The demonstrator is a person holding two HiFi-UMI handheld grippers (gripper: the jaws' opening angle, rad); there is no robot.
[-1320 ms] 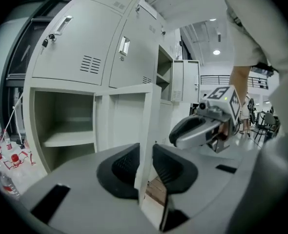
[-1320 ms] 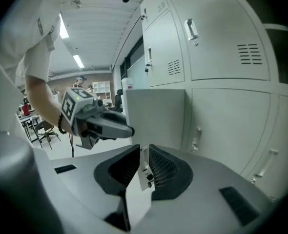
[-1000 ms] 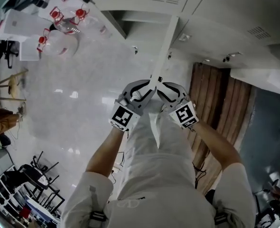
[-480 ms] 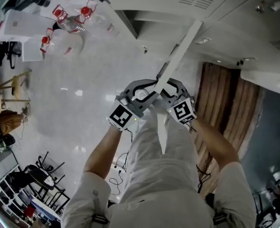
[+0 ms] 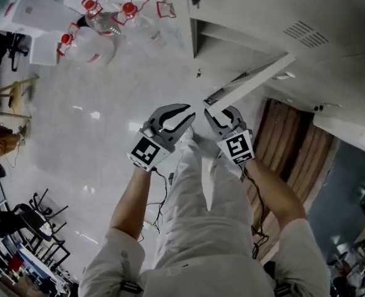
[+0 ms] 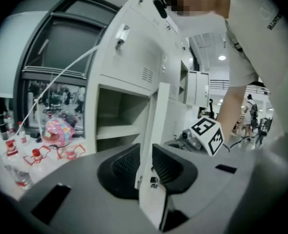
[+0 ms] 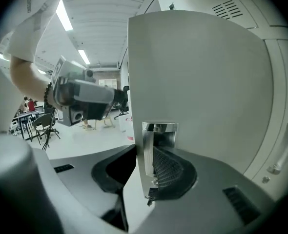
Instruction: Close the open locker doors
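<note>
Grey-white steel made up the locker door (image 5: 250,82), which stood swung out from the bank of lockers at an angle, its free edge toward the person. Both tools had that edge. The left tool (image 6: 146,152) sat narrow, its two black ribbed pads closed on the thin panel, which ran back between them toward the camera. The right tool (image 7: 145,155) gripped the same edge just beside it from the other side; its jaws had just been closing, and they stood on the door with one ribbed pad against the face that carried the bright metal latch plate (image 7: 158,130). In the head view the two tools lay close together, nearly tip to tip, with a bare forearm behind each.

The open compartment (image 6: 117,116) that belonged to the door showed pale walls and one shelf (image 6: 117,129) across it (nothing more of its inside could be made out from the left gripper view). The locker above it was shut and bore a small block of vent slots (image 7: 227,6).

Low beside the lockers, near a dark window, stood a few clear bottles (image 5: 96,11) with red caps, and what they held could not be told. A pink patterned bag (image 6: 58,130) lay just behind them. The floor (image 5: 108,104) was glossy and pale.
</note>
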